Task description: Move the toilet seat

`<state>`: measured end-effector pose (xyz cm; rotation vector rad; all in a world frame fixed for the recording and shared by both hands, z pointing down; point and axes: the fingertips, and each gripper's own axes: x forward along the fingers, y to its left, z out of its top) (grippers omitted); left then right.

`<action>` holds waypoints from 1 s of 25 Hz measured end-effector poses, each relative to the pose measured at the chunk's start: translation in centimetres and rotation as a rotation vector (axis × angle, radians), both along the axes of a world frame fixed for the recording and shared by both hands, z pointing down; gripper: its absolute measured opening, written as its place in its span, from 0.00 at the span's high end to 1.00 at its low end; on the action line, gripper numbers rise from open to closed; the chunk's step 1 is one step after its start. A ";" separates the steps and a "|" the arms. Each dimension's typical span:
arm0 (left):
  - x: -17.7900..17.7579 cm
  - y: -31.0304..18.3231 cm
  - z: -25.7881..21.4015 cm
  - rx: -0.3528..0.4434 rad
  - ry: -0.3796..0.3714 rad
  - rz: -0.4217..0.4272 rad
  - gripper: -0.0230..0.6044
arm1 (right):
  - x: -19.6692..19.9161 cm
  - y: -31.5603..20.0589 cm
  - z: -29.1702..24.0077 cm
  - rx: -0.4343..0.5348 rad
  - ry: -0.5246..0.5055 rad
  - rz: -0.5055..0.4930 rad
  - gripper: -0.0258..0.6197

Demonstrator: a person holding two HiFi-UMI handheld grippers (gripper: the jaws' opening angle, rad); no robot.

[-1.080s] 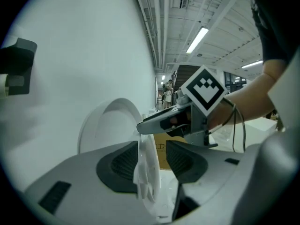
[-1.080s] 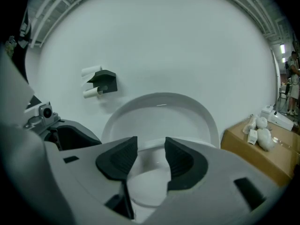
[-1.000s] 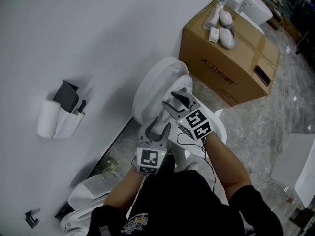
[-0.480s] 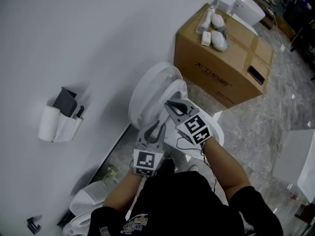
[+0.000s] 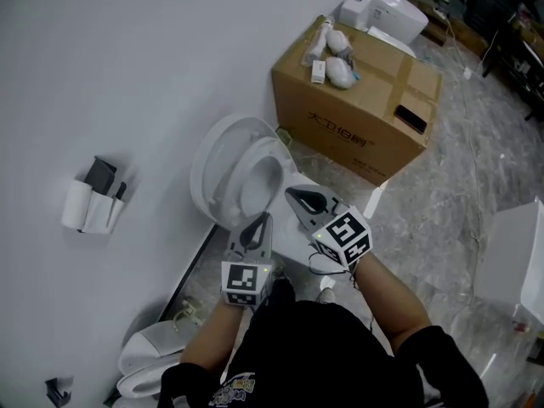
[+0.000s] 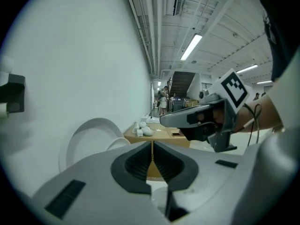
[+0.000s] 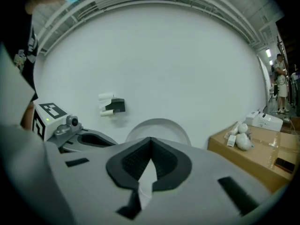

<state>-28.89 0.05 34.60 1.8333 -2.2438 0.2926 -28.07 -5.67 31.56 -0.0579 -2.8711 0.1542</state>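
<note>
The white toilet seat (image 5: 265,170) stands raised against its lid (image 5: 206,167) at the wall, above the bowl (image 5: 293,228). My left gripper (image 5: 261,220) hovers just in front of the seat, apart from it. Its jaws have just been closing and are now shut with nothing between them. My right gripper (image 5: 295,196) is beside it over the bowl, also just closed and shut on nothing. In the left gripper view my left gripper (image 6: 151,146) points at the lid (image 6: 86,135). In the right gripper view my right gripper (image 7: 150,142) points at the lid (image 7: 159,127).
A large cardboard box (image 5: 361,117) with small white items (image 5: 336,65) on top stands right of the toilet. A paper holder (image 5: 89,204) hangs on the wall at left. Another white toilet (image 5: 387,11) is behind the box, and white ceramic parts (image 5: 153,355) lie at lower left.
Both grippers have drawn back from the raised seat and lifted. Their jaws, open before, have shut on nothing. The seat and lid stay up against the wall.
</note>
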 end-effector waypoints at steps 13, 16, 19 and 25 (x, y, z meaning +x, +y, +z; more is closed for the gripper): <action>14.1 2.2 -3.7 0.042 0.080 -0.039 0.94 | 15.9 2.8 -2.3 -0.016 -0.034 -0.020 0.95; 16.0 3.9 -3.0 0.024 0.090 -0.055 0.94 | 17.8 4.1 -1.8 -0.031 -0.024 -0.035 0.95; 17.1 5.5 -2.4 0.006 0.095 -0.066 0.94 | 18.8 5.3 -1.0 -0.052 -0.014 -0.048 0.95; 16.6 9.2 -2.4 0.018 0.102 -0.117 0.94 | 17.9 8.8 0.1 -0.104 0.007 -0.090 0.95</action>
